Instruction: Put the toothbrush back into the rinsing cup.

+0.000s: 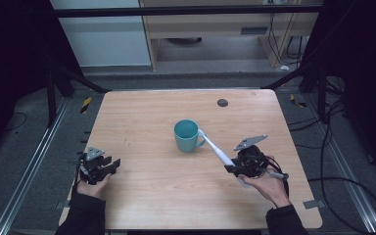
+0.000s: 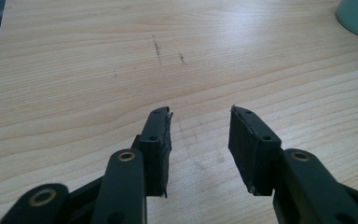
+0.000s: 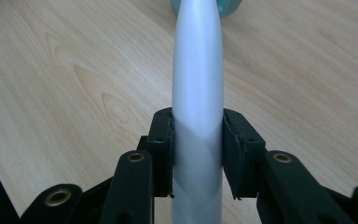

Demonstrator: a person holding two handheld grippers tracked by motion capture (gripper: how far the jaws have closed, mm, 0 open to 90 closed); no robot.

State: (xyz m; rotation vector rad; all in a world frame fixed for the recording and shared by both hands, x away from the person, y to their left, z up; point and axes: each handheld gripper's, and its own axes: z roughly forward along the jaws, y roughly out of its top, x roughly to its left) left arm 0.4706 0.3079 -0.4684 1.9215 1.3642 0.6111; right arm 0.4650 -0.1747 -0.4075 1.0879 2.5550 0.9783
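Your left gripper [image 1: 111, 164] and right gripper [image 1: 231, 169] are both black, each topped by a grey three-cornered plate. In the gripper views, each jaw is a flat black link arm with a brass-ringed pivot hole at its base and another nearer the tip. Beyond that sits a rectangular black pad block, fixed with small dark screws; the pad facings look frayed at the edges. A dark cable trails behind the right gripper. Your sleeves, behind both grippers, are dark.
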